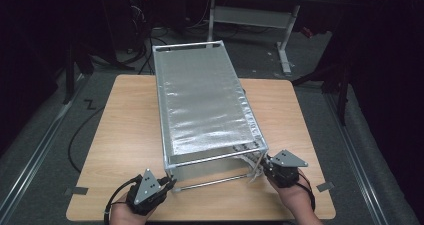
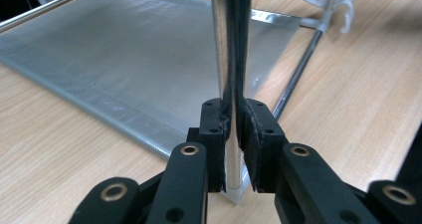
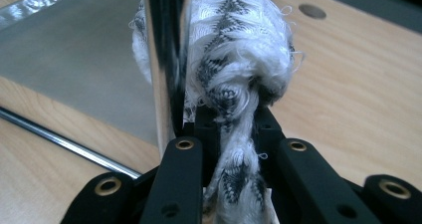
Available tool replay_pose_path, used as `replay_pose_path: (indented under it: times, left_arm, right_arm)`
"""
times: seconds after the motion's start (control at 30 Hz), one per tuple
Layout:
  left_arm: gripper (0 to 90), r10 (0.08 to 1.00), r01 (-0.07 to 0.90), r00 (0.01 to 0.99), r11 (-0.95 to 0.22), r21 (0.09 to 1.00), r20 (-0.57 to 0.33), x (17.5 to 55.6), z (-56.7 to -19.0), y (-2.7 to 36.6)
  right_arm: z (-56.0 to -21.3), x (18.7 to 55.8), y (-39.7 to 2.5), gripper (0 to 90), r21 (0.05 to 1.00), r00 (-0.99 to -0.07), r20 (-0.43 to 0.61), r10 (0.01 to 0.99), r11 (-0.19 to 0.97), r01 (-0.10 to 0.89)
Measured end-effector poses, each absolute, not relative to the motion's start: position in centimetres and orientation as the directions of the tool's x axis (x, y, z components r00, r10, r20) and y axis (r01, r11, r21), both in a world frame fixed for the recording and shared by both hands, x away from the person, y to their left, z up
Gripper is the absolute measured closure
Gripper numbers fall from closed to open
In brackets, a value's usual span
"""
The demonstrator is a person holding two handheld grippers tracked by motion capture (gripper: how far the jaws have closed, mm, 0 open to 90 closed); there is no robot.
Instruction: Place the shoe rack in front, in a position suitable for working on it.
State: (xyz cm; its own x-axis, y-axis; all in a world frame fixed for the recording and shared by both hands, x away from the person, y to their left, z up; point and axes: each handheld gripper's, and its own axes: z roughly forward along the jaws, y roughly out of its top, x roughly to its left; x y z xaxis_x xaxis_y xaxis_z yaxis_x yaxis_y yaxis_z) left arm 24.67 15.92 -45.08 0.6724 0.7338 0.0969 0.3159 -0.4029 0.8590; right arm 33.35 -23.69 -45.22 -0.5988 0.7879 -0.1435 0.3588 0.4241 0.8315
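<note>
Left claw (image 2: 233, 134) clamps the rack's chrome post (image 2: 229, 45) — right claw (image 3: 231, 129) clamps the white patterned cloth (image 3: 239, 50) — no writing legible

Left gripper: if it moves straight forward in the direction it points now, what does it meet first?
The left gripper is already closed on the rack's chrome post, so it meets that post at once. Behind it lies the grey bottom shelf.

I work in a lab — dark and curtained. My wooden table (image 1: 125, 135) sits on grey carpet — cables (image 1: 145, 50) trail behind.
</note>
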Motion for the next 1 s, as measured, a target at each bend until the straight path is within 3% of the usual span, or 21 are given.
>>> replay_pose_path:
  times: [0.2, 0.3, 0.5, 0.77, 1.0]
  left_arm:
    - [79.3, 0.713, 0.297, 0.694, -0.412, 0.861, 0.101, 26.3, -45.1, 15.8]
    - [79.4, 0.703, 0.294, 0.705, -0.412, 0.863, 0.095, 26.7, -45.1, 15.7]
    - [79.3, 0.688, 0.285, 0.719, -0.424, 0.859, 0.101, 27.0, -45.1, 15.2]
    - [79.2, 0.688, 0.289, 0.719, -0.430, 0.855, 0.103, 27.1, -45.0, 15.0]
    - [79.3, 0.686, 0.288, 0.721, -0.427, 0.857, 0.099, 27.1, -45.0, 15.1]
  right_arm:
    - [-44.4, 31.8, -24.7, 77.8, 0.824, -0.538, -0.156, 0.828, 0.410, 0.391]
    - [-43.7, 30.6, -25.5, 77.7, 0.828, -0.506, -0.192, 0.841, 0.416, 0.376]
    - [-41.7, 28.6, -26.4, 77.6, 0.887, -0.471, -0.158, 0.868, 0.335, 0.319]
    - [-41.0, 27.2, -25.4, 77.5, 0.898, -0.522, -0.164, 0.837, 0.345, 0.272]
    - [-43.6, 28.2, -25.0, 77.5, 0.851, -0.540, -0.157, 0.827, 0.391, 0.351]
